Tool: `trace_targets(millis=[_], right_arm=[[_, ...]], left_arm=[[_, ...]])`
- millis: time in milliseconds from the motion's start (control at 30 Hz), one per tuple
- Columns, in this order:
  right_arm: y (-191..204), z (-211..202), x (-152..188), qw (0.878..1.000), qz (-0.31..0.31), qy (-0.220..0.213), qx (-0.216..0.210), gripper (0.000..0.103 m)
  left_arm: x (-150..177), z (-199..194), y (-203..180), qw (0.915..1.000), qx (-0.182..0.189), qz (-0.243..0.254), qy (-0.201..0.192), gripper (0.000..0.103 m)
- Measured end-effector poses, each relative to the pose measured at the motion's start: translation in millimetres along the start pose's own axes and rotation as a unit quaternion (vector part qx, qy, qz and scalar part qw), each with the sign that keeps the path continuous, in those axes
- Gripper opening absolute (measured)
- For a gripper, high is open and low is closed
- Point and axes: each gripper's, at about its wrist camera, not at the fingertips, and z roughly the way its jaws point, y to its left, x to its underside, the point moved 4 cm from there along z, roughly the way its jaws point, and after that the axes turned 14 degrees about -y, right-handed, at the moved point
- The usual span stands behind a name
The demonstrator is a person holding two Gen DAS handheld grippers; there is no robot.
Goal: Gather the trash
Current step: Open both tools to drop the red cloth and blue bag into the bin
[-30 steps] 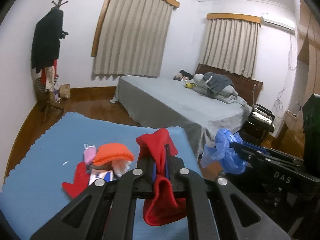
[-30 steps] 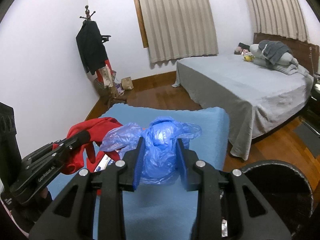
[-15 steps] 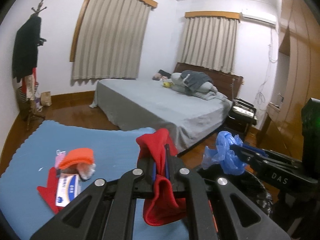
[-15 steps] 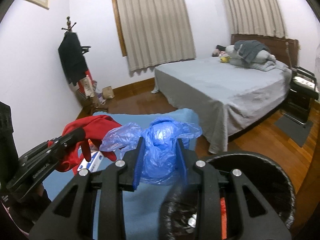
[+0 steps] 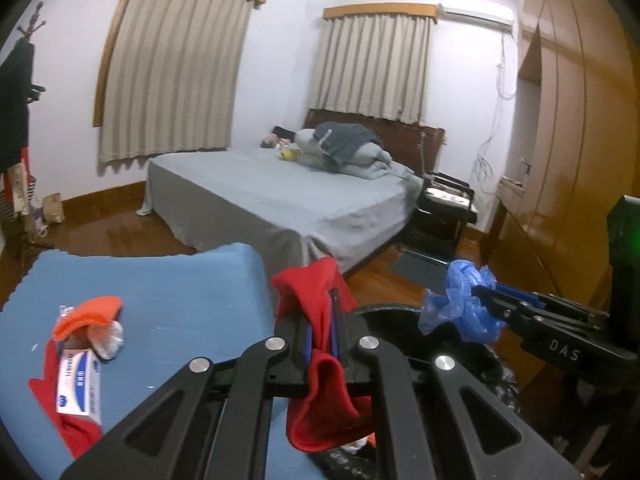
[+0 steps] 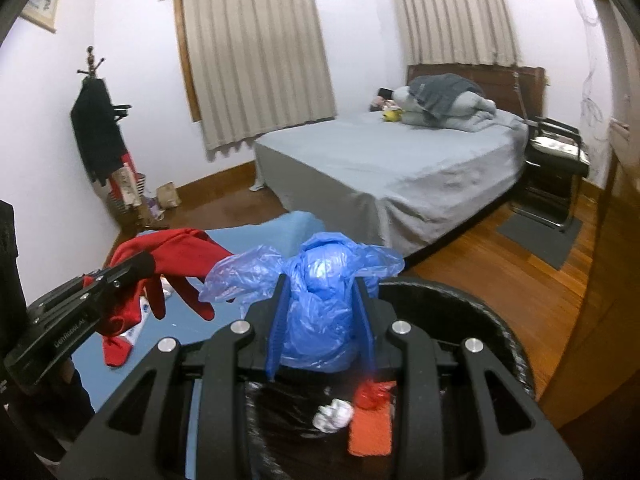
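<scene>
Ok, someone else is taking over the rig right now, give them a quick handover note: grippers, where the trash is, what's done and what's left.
Left gripper: shut on the red glove, beside the bin.
Right gripper: shut on the blue plastic bag, over the black bin.
Done: white wad, red wrapper and orange piece lie in the bin.
Left: drop both held items; on the blue mat remain an orange item, a small box and another red piece.

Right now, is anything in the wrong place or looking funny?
Yes. The left gripper pinches a red glove as if it were trash, though it looks like wearable clothing, unlike the crumpled blue plastic bag in the right gripper.
</scene>
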Motion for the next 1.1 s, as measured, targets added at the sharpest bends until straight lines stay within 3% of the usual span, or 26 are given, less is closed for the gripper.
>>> trace_targets(millis=[433, 567, 600, 633, 700, 800, 867, 933, 1100], right_arm=[[-59, -8, 24, 0.998, 0.012, 0.015, 0.055, 0.03], [-72, -9, 30, 0.997, 0.014, 0.021, 0.073, 0.035], [-75, -8, 33, 0.997, 0.012, 0.026, 0.078, 0.04], [-78, -8, 34, 0.996, 0.011, 0.028, 0.084, 0.052], [-84, -8, 37, 0.995, 0.011, 0.029, 0.093, 0.059], [-90, -9, 40, 0.995, 0.009, 0.029, 0.1, 0.07], [-91, -11, 39, 0.994, 0.008, 0.022, 0.104, 0.083], [-89, -12, 37, 0.994, 0.006, 0.016, 0.105, 0.093], [-78, -9, 33, 0.995, 0.005, 0.009, 0.096, 0.097]], left_arm=[[22, 43, -53, 0.997, 0.067, 0.006, 0.039, 0.007], [30, 52, -64, 0.9951, 0.084, 0.007, 0.053, 0.009], [31, 55, -65, 0.9943, 0.09, 0.006, 0.058, 0.017], [33, 57, -66, 0.9934, 0.094, 0.005, 0.065, 0.032], [37, 57, -64, 0.9932, 0.094, 0.003, 0.069, 0.045], [42, 56, -58, 0.9929, 0.088, 0.001, 0.08, 0.049], [42, 53, -52, 0.9935, 0.081, -0.001, 0.08, 0.052], [41, 49, -44, 0.9951, 0.067, 0.002, 0.073, 0.061], [31, 34, -12, 0.9985, 0.018, -0.008, 0.052, 0.075]])
